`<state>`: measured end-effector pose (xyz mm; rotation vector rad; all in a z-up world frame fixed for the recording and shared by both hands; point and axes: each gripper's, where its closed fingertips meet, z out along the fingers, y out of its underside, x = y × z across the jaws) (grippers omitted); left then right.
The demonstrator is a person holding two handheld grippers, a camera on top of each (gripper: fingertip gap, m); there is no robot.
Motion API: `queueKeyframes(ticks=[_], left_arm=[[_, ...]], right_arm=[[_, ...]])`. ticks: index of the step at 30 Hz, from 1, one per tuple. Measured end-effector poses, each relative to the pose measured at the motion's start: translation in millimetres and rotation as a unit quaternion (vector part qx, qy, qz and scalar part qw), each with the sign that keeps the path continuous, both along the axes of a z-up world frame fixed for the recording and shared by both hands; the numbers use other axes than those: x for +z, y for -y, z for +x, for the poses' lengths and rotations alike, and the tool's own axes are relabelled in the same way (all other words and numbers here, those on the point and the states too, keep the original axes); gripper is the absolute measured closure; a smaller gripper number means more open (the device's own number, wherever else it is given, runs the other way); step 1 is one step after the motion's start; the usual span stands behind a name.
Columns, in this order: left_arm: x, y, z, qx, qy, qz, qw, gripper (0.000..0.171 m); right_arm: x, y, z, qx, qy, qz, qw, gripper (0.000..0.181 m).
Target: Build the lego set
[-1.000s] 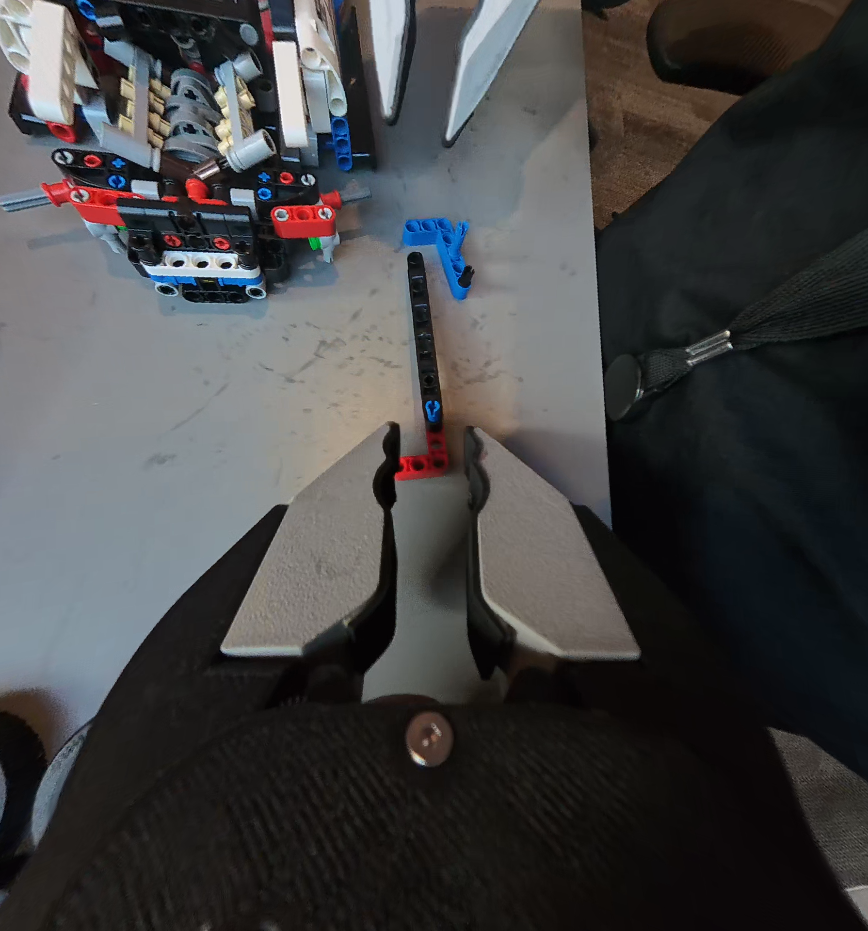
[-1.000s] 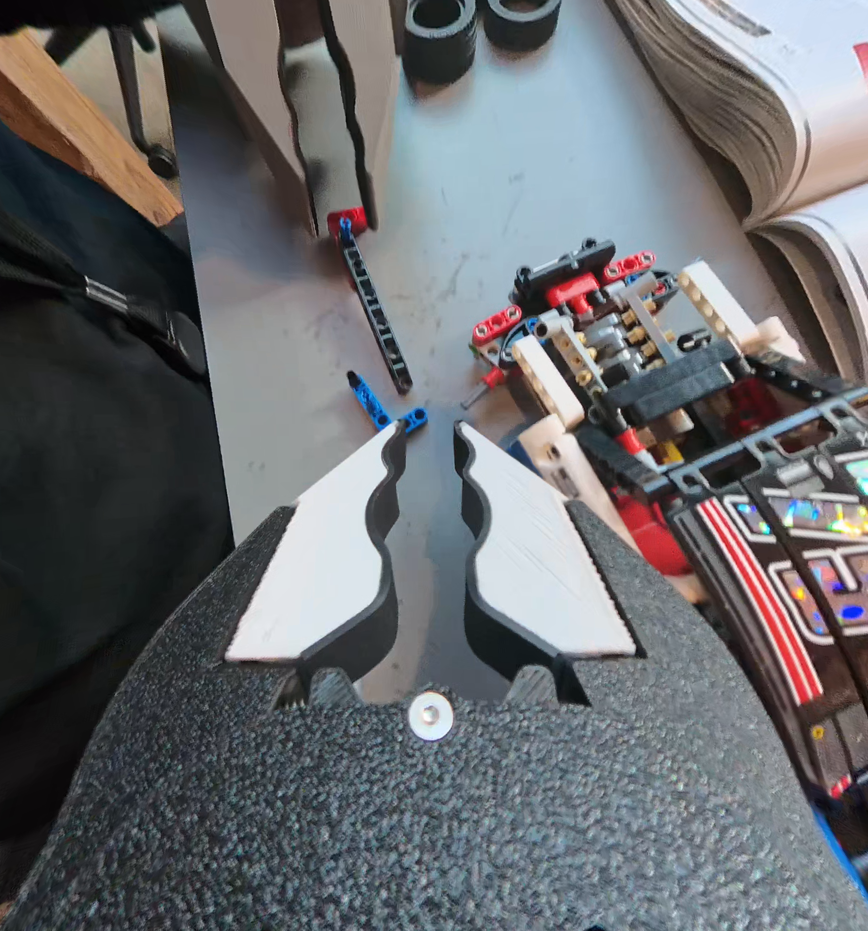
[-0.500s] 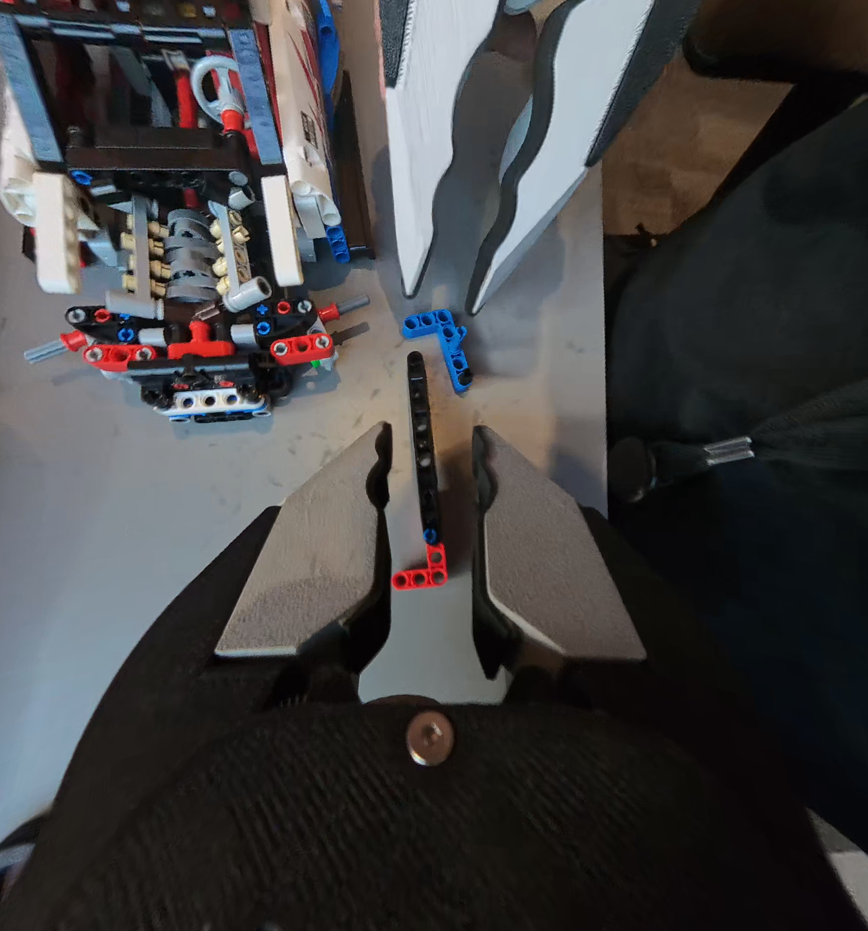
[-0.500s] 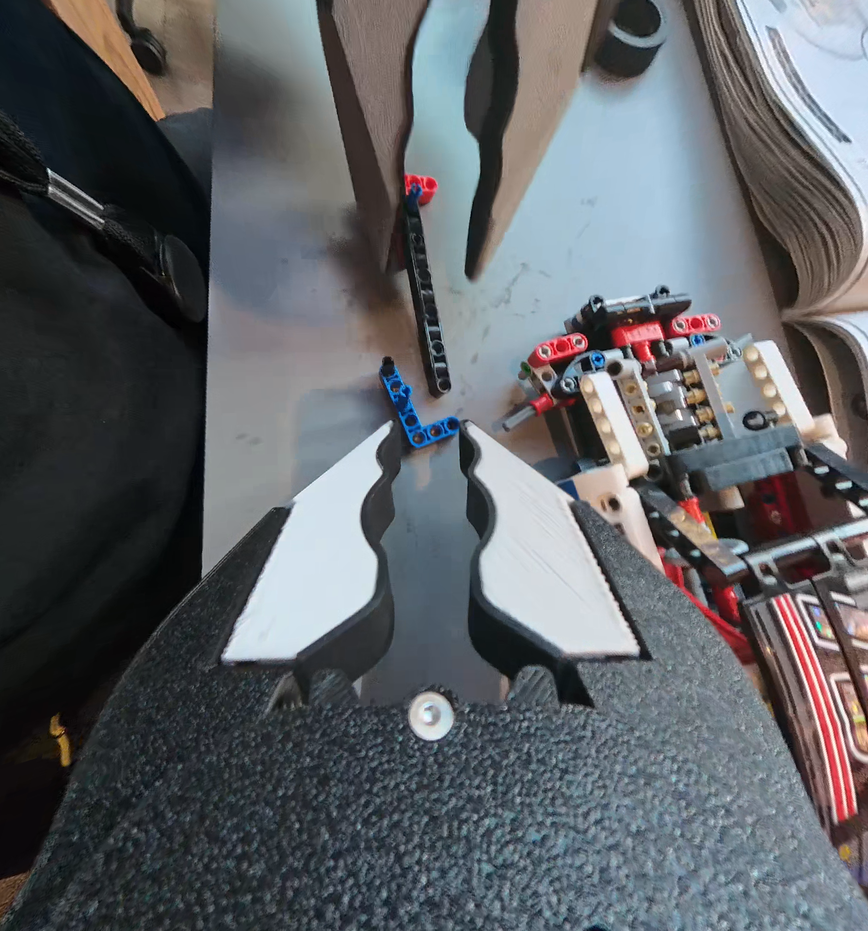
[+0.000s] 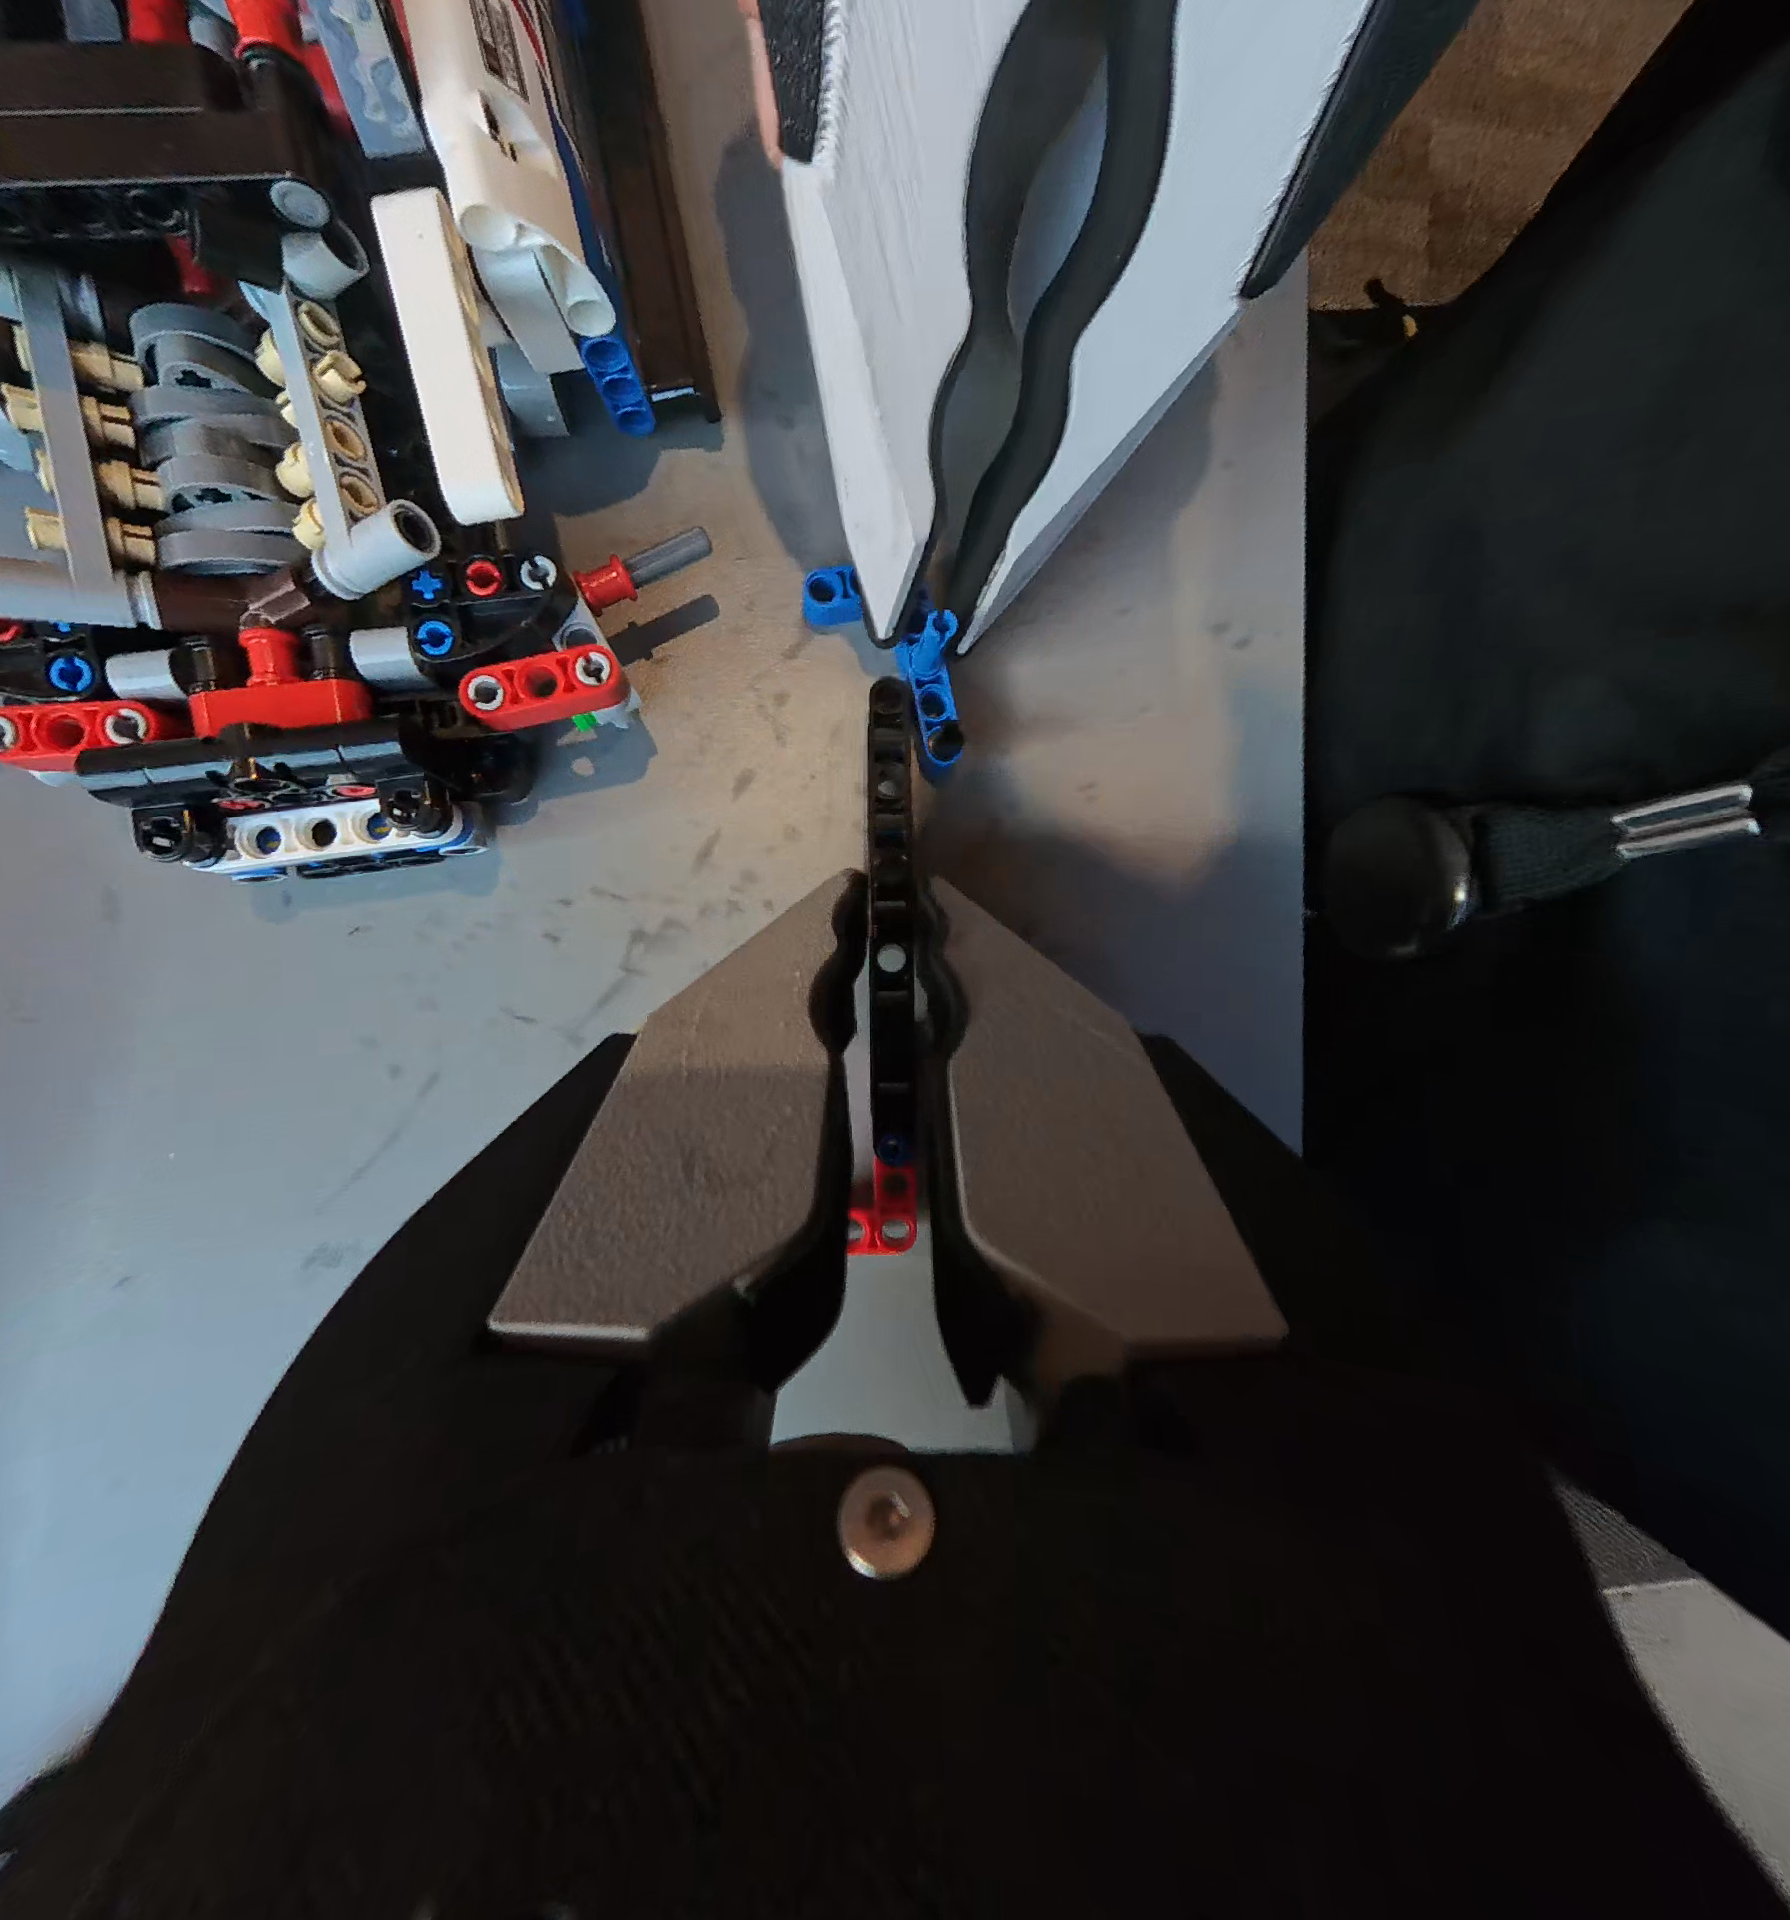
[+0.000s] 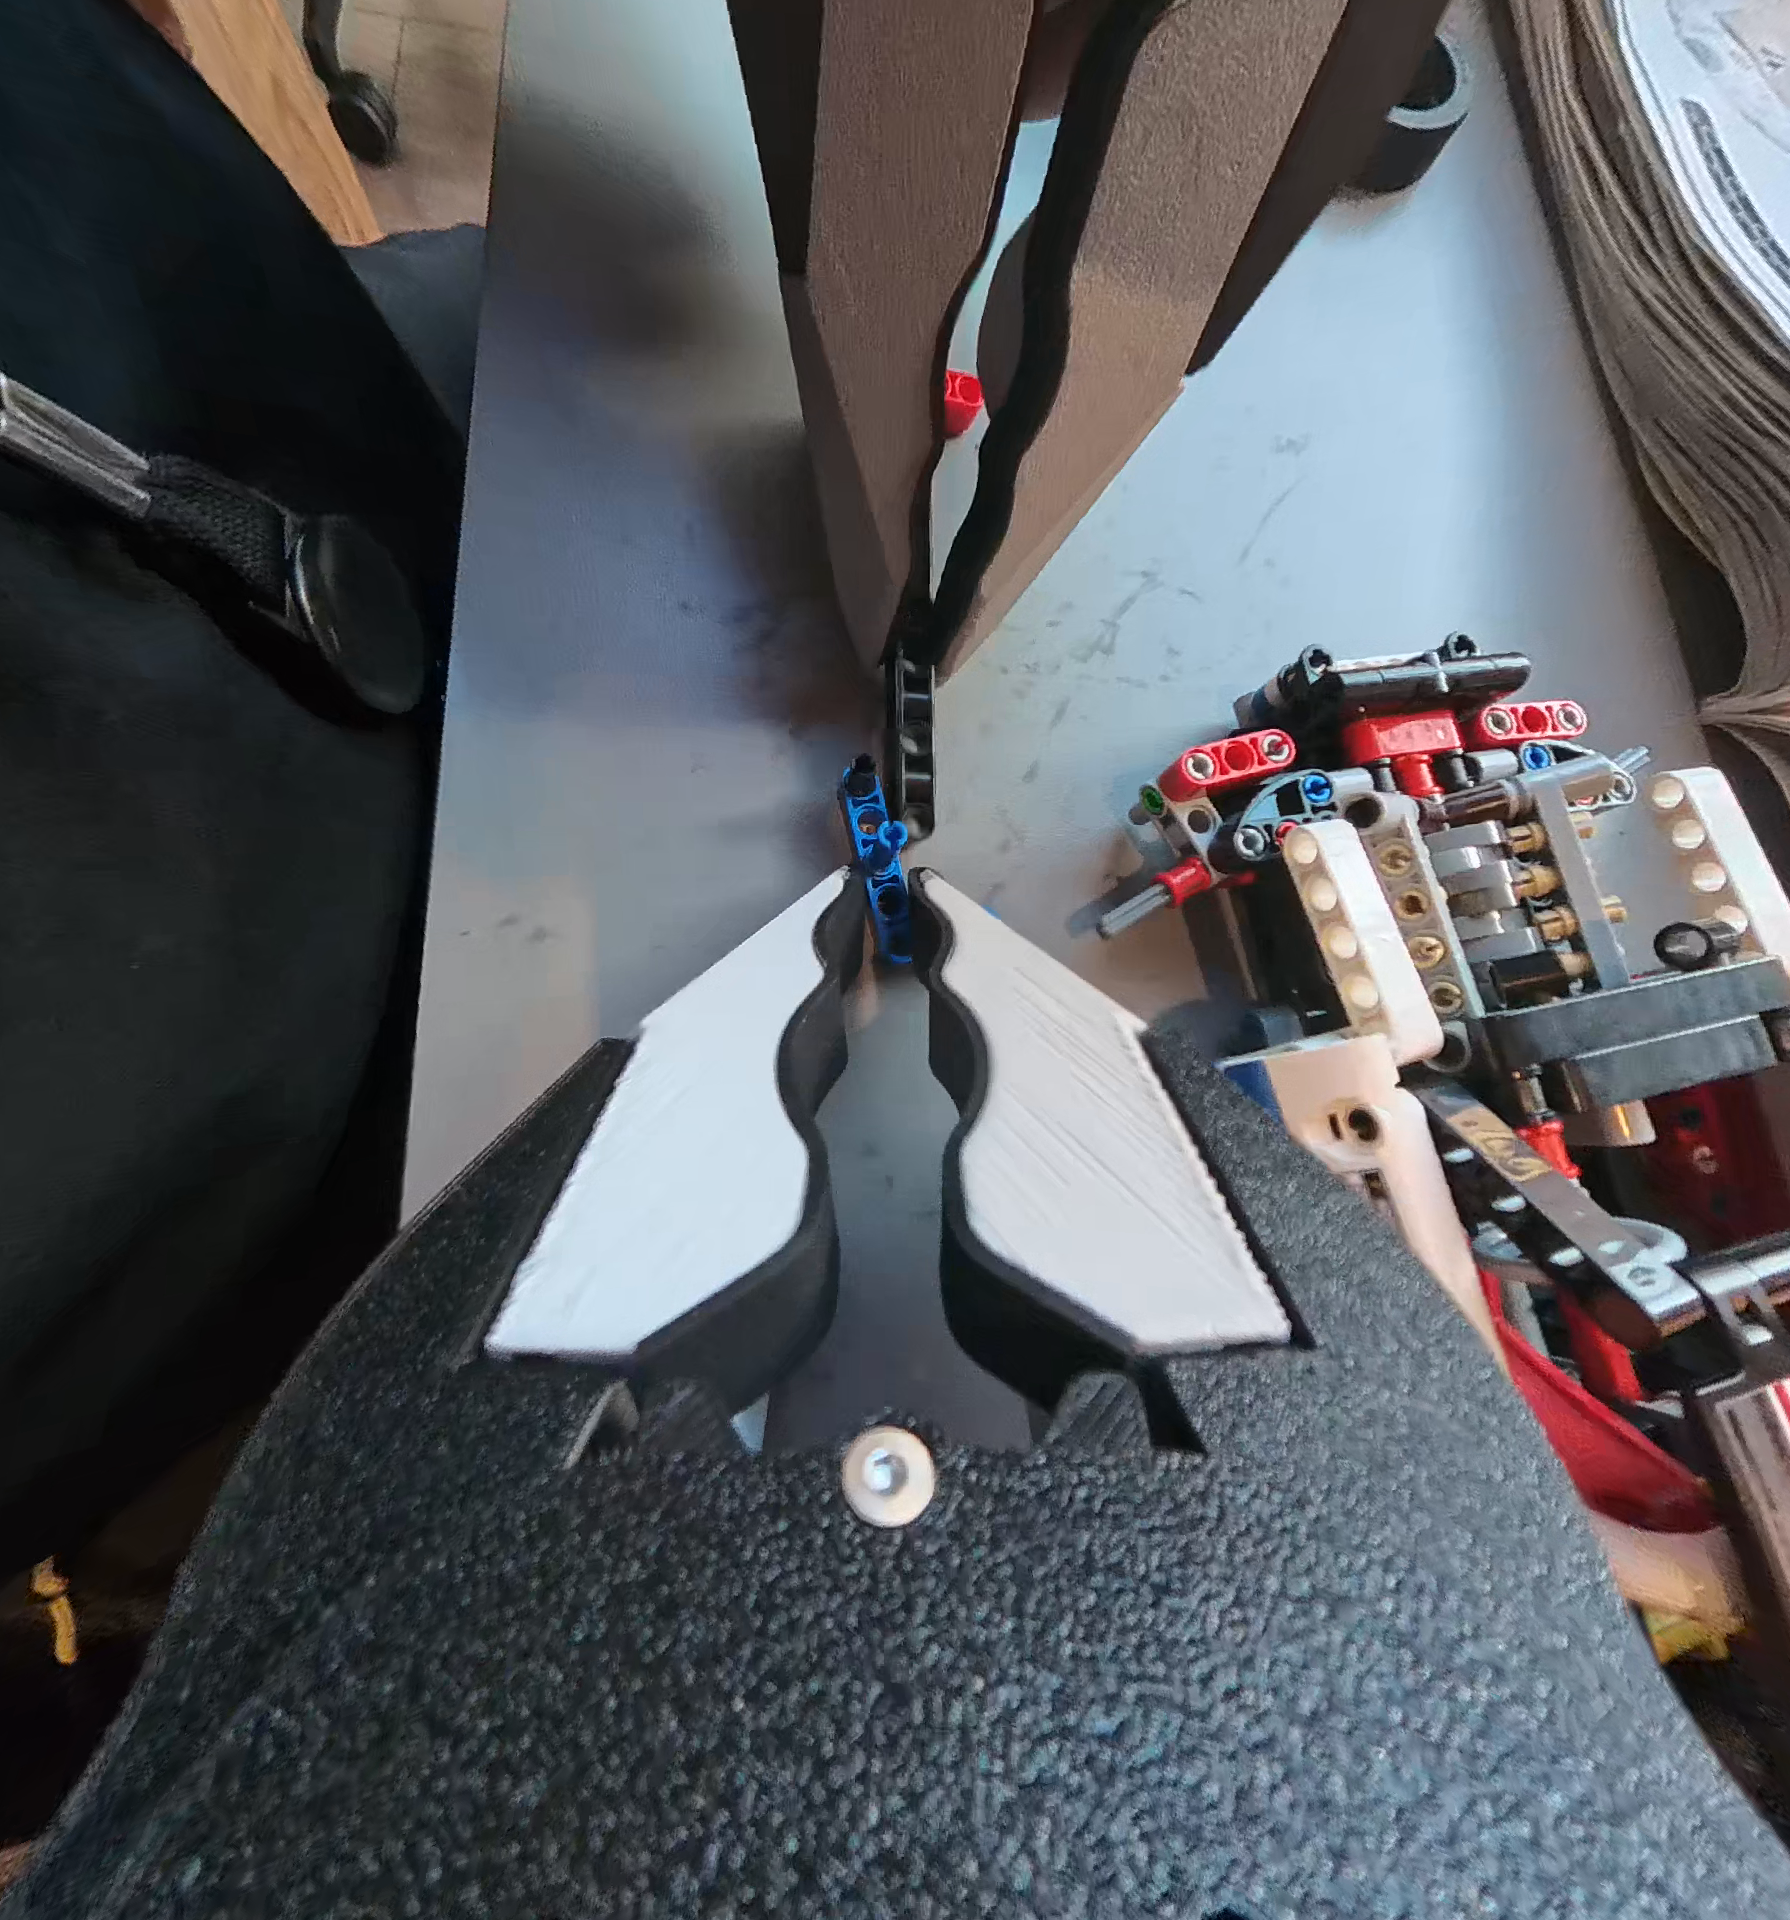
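Left gripper (image 5: 889, 935) jaws now pinched on the black liftarm beam (image 5: 889, 810), gripping it along its middle, where half a second ago the same jaws stood apart on either side of it. Red L-shaped piece (image 5: 886, 1210) pinned to the beam's near end, sitting back between the fingers; far end of the beam jutting forward past the tips, whether lifted clear of the grey surface (image 5: 247, 1091) impossible to tell. Right gripper (image 6: 889, 904) jaws likewise drawn in on the blue L-shaped liftarm (image 6: 875, 862), clamped near its corner, having been open and just short of it a moment earlier; small black pin at its free end pointing away. Both loose parts therefore in hand at once, tip to tip, blue arm just beside the beam's far end. Judged from that: pick-up step done, joining of the two pieces likely next, calling for close alignment of pin and hole. Beyond the jaws, the partly built Technic car (image 6: 1442, 883) standing close by on the surface, grey axle with red bush poking out toward the grippers. Thick instruction booklet (image 6: 1701, 364) at the far edge, black tyre (image 6: 1421, 135) near it, dark-clothed person alongside the surface edge.
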<state>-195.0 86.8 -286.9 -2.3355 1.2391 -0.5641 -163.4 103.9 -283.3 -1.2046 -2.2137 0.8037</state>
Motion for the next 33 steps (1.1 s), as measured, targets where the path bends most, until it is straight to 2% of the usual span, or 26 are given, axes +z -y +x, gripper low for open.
queueKeyframes(ticks=[7,15,26,33], left_arm=[[12,-2,5,0.005,0.058,0.019,0.998,0.167],[13,0,4,0.000,0.063,0.055,0.997,0.166],[20,3,1,-0.045,0.050,0.076,0.995,0.166],[18,1,1,-0.053,0.037,0.067,0.996,0.166]], right_arm=[[0,2,-1,-0.045,0.005,-0.013,0.999,0.174],[-4,3,-7,-0.080,-0.010,-0.012,0.997,0.174],[-3,1,-11,-0.057,-0.018,-0.002,0.998,0.174],[-3,3,-15,-0.032,-0.020,-0.002,0.999,0.174]])
